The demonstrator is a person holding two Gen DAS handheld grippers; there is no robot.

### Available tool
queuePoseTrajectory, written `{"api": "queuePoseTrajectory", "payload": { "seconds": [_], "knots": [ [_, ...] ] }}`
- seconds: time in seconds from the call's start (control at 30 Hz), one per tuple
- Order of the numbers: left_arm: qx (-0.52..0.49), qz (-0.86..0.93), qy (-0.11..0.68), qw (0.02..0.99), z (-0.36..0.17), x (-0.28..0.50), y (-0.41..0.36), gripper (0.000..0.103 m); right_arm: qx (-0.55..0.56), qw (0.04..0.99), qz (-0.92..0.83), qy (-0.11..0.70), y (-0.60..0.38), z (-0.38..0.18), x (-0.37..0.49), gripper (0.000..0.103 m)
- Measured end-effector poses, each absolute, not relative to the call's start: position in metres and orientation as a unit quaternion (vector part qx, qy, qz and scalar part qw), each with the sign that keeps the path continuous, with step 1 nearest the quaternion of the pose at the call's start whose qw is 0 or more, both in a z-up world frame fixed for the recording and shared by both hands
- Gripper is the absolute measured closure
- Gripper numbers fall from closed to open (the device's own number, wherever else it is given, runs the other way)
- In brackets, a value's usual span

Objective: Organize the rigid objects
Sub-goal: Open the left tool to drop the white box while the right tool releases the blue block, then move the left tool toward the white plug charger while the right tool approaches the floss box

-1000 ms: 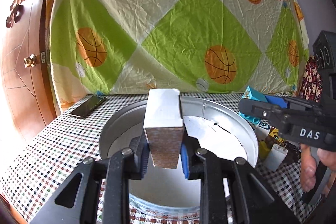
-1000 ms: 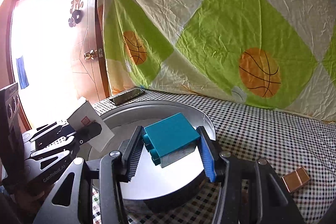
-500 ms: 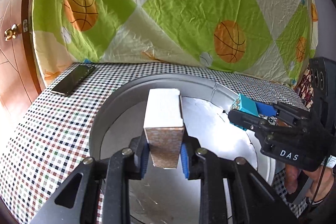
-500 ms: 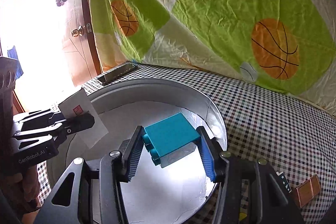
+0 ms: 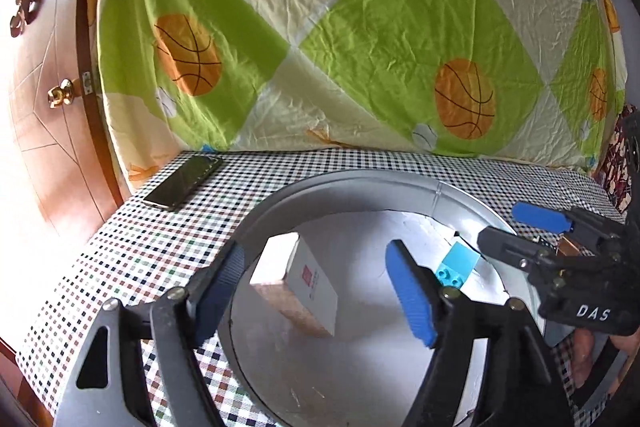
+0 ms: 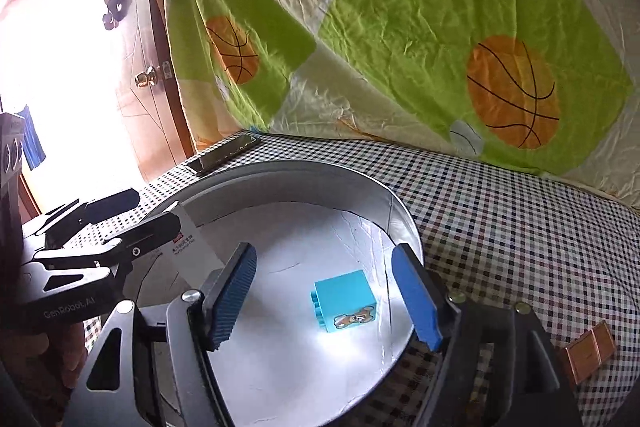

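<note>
Two tools gaping wide, white box (image 5: 298,285) tilted in basin (image 5: 352,183), teal brick (image 6: 345,301) studs leftward

Black left gripper (image 5: 320,291), blue ribbed pads, seemingly silver screws.

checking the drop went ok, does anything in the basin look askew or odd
Slightly. The white box lies tilted in the metal basin, one end raised rather than flat. The blue block rests on its side, studs facing sideways. Both the left tool and right tool are open; nothing is spilled.
</note>
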State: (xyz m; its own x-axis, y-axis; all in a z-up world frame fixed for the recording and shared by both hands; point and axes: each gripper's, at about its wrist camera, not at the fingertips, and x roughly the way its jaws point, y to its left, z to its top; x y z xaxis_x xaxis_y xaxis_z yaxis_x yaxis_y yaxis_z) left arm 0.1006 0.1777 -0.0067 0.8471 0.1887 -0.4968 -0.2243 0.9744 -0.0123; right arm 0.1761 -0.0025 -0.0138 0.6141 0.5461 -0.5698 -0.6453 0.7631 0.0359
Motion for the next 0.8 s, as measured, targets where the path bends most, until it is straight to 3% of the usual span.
{"api": "queuePoseTrajectory", "payload": {
  "seconds": [0.07, 0.13, 0.43, 0.8],
  "knots": [
    [-0.038, 0.128, 0.238, 0.962, -0.007, 0.089, 0.181, 0.016, -0.080, 0.898, 0.330, 0.279, -0.013, -0.009, 0.168, 0.030],
    [-0.036, 0.152, 0.222, 0.963, -0.008, 0.077, 0.183, 0.012, -0.071, 0.899, 0.334, 0.276, -0.028, -0.005, 0.159, 0.027],
    [-0.041, 0.160, 0.194, 0.967, -0.019, 0.036, 0.163, 0.009, -0.087, 0.915, 0.305, 0.251, -0.108, 0.005, 0.125, 0.025],
    [0.002, 0.068, 0.200, 0.977, -0.027, 0.034, 0.062, 0.008, -0.074, 0.944, 0.216, 0.237, -0.217, 0.006, 0.096, 0.024]
  ]
}}
